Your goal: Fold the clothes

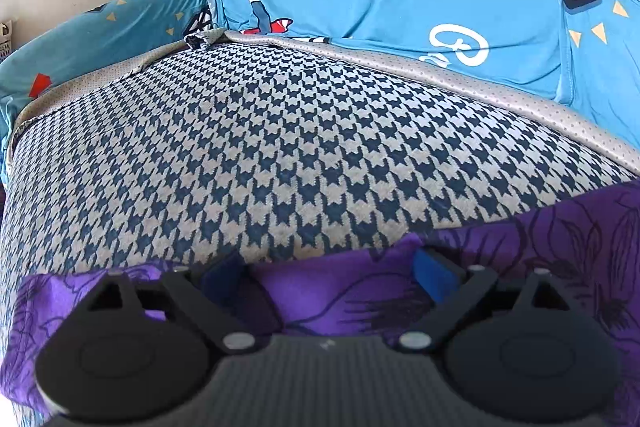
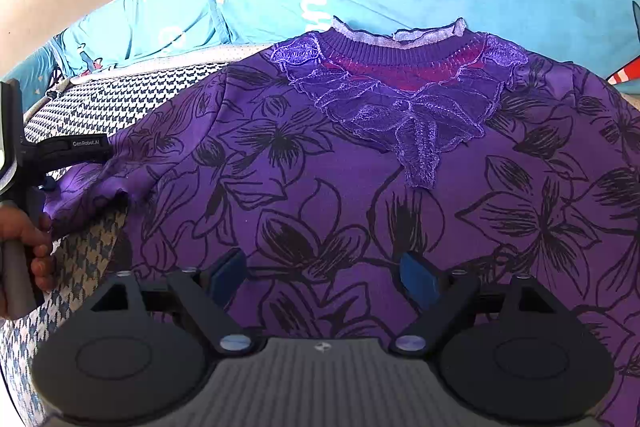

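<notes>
Purple top (image 2: 360, 163) flat under open right gripper (image 2: 324, 277) (collar far side).

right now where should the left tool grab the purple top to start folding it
Take the purple top by its sleeve end, coming in from the shirt's outer side, over the houndstooth cover. That sleeve sticks out loose past the flat body, and the left tool is already beside it, so it should lift easily.
</notes>
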{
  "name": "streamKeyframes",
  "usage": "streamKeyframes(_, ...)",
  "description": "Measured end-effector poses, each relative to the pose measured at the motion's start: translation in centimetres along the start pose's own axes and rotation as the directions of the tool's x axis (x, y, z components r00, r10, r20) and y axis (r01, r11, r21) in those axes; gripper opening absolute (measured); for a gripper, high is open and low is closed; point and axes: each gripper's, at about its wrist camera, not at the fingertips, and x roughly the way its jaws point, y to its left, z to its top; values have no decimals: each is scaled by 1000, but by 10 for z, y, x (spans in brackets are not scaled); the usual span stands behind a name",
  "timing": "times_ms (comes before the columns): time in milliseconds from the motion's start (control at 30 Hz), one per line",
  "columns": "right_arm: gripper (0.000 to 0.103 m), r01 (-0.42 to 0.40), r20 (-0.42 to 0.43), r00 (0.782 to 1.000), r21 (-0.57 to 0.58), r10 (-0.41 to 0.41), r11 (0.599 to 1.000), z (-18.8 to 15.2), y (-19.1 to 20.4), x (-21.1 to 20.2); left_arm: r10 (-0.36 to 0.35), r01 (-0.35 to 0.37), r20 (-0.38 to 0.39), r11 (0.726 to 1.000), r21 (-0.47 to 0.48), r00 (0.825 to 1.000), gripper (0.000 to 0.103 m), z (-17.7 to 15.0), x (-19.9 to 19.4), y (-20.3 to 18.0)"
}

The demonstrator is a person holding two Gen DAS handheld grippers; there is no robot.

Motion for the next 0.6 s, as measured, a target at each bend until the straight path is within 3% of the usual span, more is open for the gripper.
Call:
streamKeyframes(100,85,2,0,1000,-7,-2,1000,0,1,1,23,-24,-6,999,-25,1000,103,5,10,3)
streamKeyframes(600,88,5,0,1000,-47,-5,999,-2,4,4,84,-83,8,994,-70,996,103,18,26,14)
